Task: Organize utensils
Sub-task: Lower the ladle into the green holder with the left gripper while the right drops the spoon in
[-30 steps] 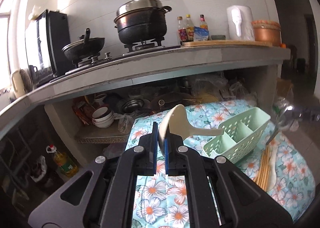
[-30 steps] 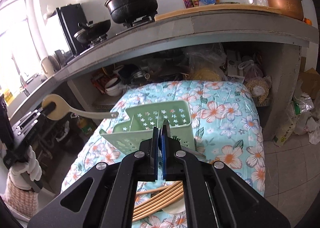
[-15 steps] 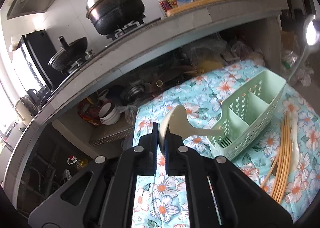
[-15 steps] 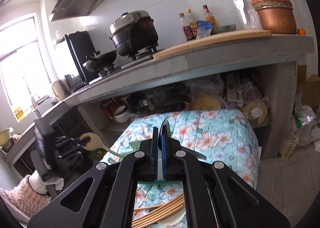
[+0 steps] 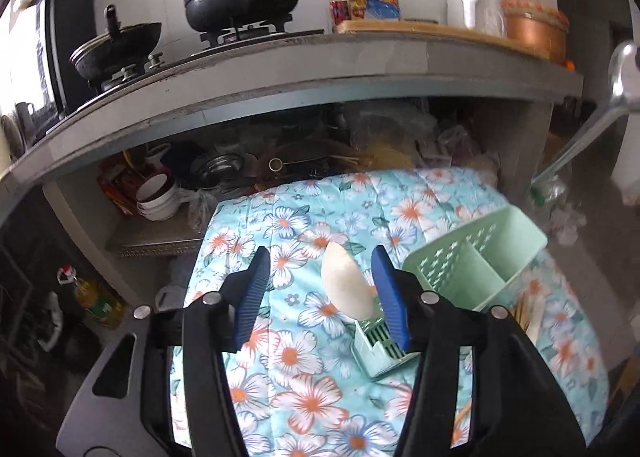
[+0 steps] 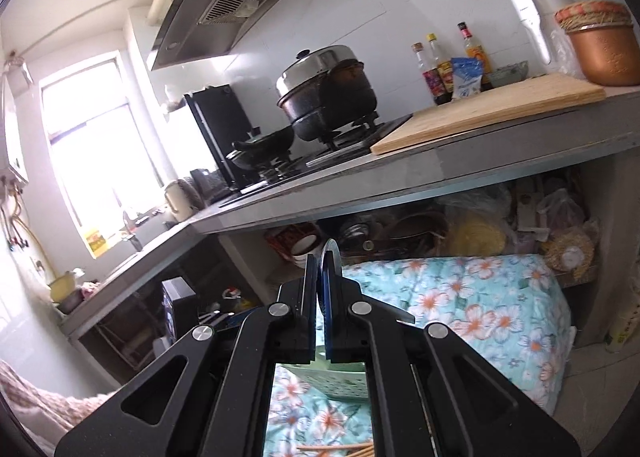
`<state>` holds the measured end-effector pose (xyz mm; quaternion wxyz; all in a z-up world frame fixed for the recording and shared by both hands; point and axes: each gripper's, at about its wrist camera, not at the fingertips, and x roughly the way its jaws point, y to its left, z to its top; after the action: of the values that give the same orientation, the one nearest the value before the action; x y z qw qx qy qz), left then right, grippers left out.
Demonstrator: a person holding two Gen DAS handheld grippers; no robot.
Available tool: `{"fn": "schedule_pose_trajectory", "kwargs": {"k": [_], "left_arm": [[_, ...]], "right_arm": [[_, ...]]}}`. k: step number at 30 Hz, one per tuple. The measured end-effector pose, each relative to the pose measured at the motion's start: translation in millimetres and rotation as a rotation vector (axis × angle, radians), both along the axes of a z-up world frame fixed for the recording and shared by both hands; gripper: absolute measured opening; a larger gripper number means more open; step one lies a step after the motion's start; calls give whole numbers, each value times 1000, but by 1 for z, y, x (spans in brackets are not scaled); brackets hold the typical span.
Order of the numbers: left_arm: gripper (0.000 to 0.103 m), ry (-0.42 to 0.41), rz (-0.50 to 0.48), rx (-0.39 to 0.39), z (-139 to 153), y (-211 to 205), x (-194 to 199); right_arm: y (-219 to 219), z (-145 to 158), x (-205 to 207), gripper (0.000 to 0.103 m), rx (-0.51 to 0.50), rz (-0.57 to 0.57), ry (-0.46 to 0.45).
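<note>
Risk, left side: the white ladle (image 5: 347,284) stands with its handle down in the near end compartment of the green utensil caddy (image 5: 472,269), bowl uppermost and tilted toward the left of the caddy. It is top-heavy there. In my judgement it could lean further, tip out, or drag the light caddy over on the soft floral cloth (image 5: 288,357) if the withdrawing pads clip the bowl. The blue pad on the right of the ladle bowl sits very close to it and overlaps the caddy's near wall in this view; contact cannot be ruled out.

Left hand-held gripper (image 5: 324,293): jaws are opening, roughly half spread. The ladle bowl is between the pads but neither pad visibly presses on it, so the ladle reads as released.

Risk, right of the caddy: the loose wooden chopsticks (image 5: 528,313) lie on the cloth just beside the caddy's right wall. A caddy shifted by the ladle could roll them.

Right hand-held gripper (image 6: 320,277): clenched on a metal spoon (image 6: 330,257), its thin edge projecting above the pads; the same spoon appears as a long metal handle high to the right of the caddy in the left wrist view. Held well above the caddy by such a narrow edge, it could pivot or slip in the pads.
</note>
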<state>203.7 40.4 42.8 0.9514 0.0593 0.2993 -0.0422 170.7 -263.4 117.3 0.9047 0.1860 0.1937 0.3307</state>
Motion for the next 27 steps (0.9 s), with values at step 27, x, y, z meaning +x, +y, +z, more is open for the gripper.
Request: {"fn": "schedule_pose_trajectory", "kwargs": {"k": [27], "left_arm": [[67, 65, -66, -195, -66, 27, -102]], "right_arm": [[71, -97, 83, 7, -188, 10, 344]]}}
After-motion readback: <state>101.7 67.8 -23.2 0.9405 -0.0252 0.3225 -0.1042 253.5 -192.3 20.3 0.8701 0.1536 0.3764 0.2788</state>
